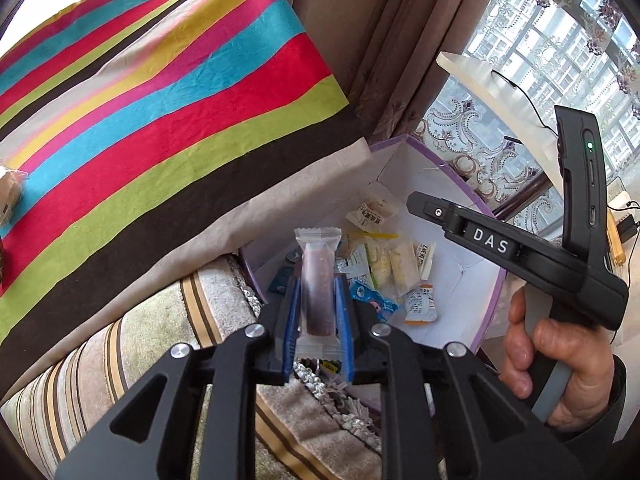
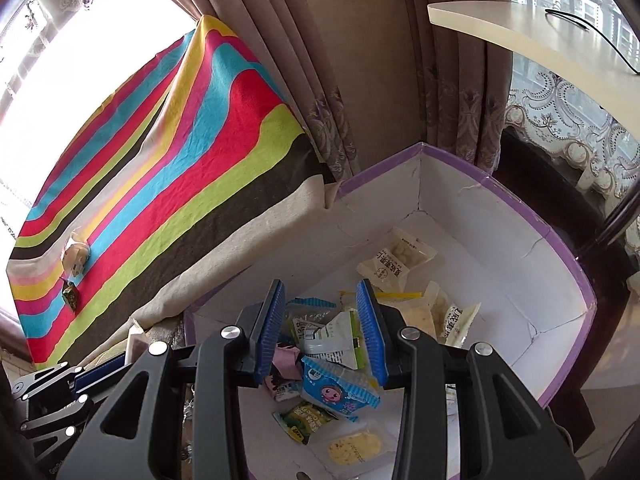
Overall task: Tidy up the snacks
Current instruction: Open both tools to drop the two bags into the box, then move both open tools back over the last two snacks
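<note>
A brown snack bar (image 1: pixel 318 288) in a clear wrapper stands lengthwise between the blue pads (image 1: pixel 294 320) of my left gripper (image 1: pixel 318 280), with a thin gap on each side; it hangs over the near rim of a purple-edged white box (image 1: pixel 476 208). My right gripper (image 2: pixel 322 292) is open and empty above the box (image 2: pixel 500 200), over several loose snacks: a blue packet with a pink face (image 2: pixel 340 392), white packets (image 2: pixel 400 256) and a yellow one (image 2: pixel 354 446). A hand (image 1: pixel 560 360) holds the right gripper's handle.
A bright striped cloth (image 2: pixel 180 160) lies left of the box, with a pale wrapped snack (image 2: pixel 76 258) and a small dark one (image 2: pixel 70 296) on it. Beige curtains (image 2: pixel 360 60) hang behind. A cream tabletop (image 2: pixel 520 28) juts out at upper right. A striped cushion (image 1: pixel 160 340) sits below the left gripper.
</note>
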`<state>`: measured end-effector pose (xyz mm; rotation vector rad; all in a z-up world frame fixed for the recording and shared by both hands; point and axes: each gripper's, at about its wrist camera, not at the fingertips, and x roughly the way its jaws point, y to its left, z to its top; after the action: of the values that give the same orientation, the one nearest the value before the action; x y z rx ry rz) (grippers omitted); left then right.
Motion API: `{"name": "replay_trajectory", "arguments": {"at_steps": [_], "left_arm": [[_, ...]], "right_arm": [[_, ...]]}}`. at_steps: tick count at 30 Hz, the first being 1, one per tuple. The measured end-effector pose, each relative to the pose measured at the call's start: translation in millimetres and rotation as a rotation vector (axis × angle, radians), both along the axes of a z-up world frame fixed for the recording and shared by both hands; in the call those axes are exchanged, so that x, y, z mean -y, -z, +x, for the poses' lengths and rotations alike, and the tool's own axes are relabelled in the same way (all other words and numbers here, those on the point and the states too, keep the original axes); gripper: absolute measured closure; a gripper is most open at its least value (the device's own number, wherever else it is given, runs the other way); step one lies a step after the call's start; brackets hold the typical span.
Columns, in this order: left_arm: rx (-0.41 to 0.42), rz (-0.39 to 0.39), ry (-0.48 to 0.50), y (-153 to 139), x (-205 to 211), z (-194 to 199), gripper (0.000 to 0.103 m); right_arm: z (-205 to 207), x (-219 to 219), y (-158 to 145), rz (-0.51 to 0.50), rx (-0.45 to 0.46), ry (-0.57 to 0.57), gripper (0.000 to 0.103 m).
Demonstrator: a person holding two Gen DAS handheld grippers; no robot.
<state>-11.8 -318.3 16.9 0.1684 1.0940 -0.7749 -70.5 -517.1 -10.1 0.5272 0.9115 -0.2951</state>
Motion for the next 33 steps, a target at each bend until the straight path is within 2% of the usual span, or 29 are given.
{"name": "replay_trajectory", "arguments": {"at_steps": [2,4,6,8,10,15,17,18,20,24,29,31,33], "left_arm": [[0.018,-0.007,0.001,-3,-1,-1,0.059],[0.039,-0.018,-0.004,-6,-3,-4,0.051],[0.074,-0.022,-0.028,-10,-7,-5,0.040],[0.121,-0.028,-0.058,-17,-12,-5,0.030],[0.181,-0.028,-0.078,-24,-19,-5,0.029],[0.252,-0.012,-0.107,-34,-41,3,0.022],[0.319,0.058,-0.136,-37,-49,4,0.021],[0.364,0.081,-0.152,-40,-54,3,0.019],[0.436,0.104,-0.196,-46,-67,3,0.007],[0.465,0.086,-0.306,-58,-104,12,0.002],[0.487,0.153,-0.418,-60,-146,25,0.002],[0.516,0.165,-0.507,-63,-167,27,0.002],[0.530,0.140,-0.581,-66,-187,29,0.002]], "right_arm": [[0,0,-2,0.001,0.004,0.001,0.063],[-1,-1,-4,-0.003,0.009,0.000,0.060],[-1,-5,-9,-0.013,0.020,-0.007,0.050],[0,-9,-13,-0.031,0.031,-0.019,0.048],[1,-14,-19,-0.047,0.046,-0.034,0.045],[7,-34,-37,-0.134,0.085,-0.081,0.020],[9,-43,-45,-0.159,0.107,-0.098,0.016],[10,-47,-48,-0.174,0.113,-0.104,0.016],[14,-58,-54,-0.197,0.120,-0.132,0.016],[22,-84,-63,-0.249,0.135,-0.182,0.016],[35,-117,-69,-0.317,0.128,-0.203,0.016],[42,-128,-69,-0.343,0.122,-0.213,0.016],[46,-141,-71,-0.358,0.128,-0.238,0.016]]}}
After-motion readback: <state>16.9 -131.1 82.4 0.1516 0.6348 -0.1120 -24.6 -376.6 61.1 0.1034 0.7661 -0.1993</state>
